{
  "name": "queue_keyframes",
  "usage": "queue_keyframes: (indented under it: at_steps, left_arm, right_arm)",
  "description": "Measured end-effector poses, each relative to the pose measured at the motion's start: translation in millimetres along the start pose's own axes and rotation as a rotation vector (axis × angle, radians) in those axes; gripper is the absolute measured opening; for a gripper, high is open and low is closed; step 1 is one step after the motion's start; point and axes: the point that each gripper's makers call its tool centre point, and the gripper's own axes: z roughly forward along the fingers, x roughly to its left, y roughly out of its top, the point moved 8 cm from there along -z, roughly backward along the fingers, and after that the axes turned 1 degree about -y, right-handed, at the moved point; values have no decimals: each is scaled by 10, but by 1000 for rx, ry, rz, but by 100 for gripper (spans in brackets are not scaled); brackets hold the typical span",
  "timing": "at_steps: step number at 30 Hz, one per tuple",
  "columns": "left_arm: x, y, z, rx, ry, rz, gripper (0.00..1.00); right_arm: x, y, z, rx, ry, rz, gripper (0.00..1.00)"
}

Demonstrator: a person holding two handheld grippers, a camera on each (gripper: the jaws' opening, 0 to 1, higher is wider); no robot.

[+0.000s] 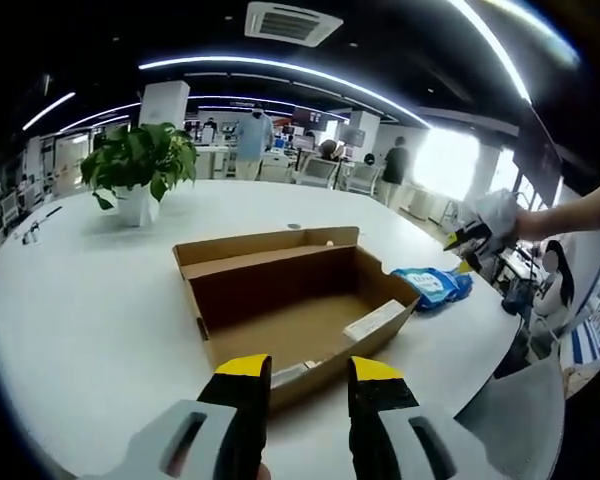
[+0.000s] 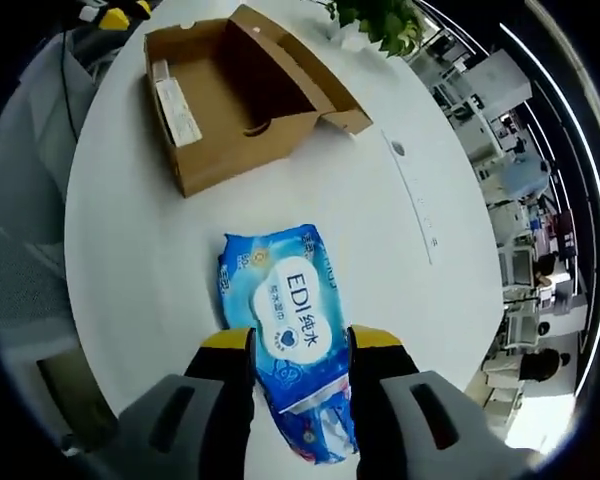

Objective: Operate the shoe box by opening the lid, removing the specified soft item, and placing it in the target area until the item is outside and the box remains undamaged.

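On the white worktop (image 2: 130,250), the right gripper (image 2: 290,345) straddles the blue wipes pack (image 2: 285,325) with wide jaws, the left gripper (image 1: 308,372) hovers parted before the open shoe box (image 1: 290,300), plant (image 1: 140,165) beyond.

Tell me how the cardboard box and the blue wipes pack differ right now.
The cardboard box is brown, rigid and lies open with its lid folded back; the wipes pack is blue, soft and sealed. The box is much larger than the pack. The right claw straddles the pack, while the left claw hovers at the box. Both rest on the white table.
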Motion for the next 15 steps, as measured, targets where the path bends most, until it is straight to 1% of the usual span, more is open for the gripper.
queue_keyframes:
  at_steps: [10, 15]
  left_arm:
    - [51, -40, -6, -2, 2, -18, 31]
    - [90, -49, -2, -5, 4, -27, 31]
  right_arm:
    - [68, 475, 60, -79, 29, 7, 33]
    - [93, 642, 120, -85, 39, -19, 33]
